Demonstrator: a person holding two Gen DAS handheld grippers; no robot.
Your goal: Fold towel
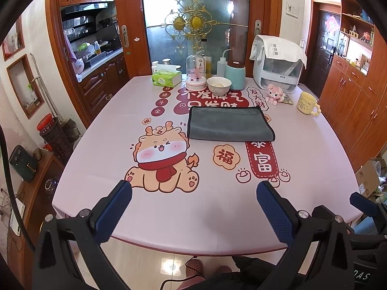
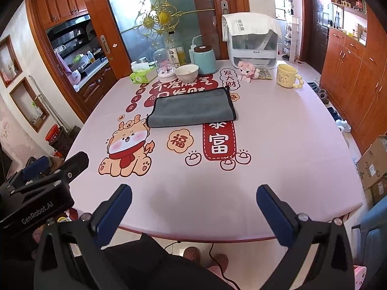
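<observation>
A grey towel (image 1: 229,123) with black edging lies folded flat in the middle of the pink printed tablecloth (image 1: 193,205); it also shows in the right wrist view (image 2: 192,110). My left gripper (image 1: 193,193) is open and empty above the table's near edge, well short of the towel. My right gripper (image 2: 193,195) is open and empty, also back at the near edge. The left gripper's body shows at the lower left of the right wrist view (image 2: 36,193).
At the far side stand a tissue box (image 1: 167,77), a glass dome (image 1: 196,76), a white bowl (image 1: 219,85), a teal jar (image 1: 235,75), a white appliance (image 1: 278,64), a pink toy (image 1: 274,93) and a yellow mug (image 1: 307,103). Cardboard boxes (image 2: 373,166) sit right.
</observation>
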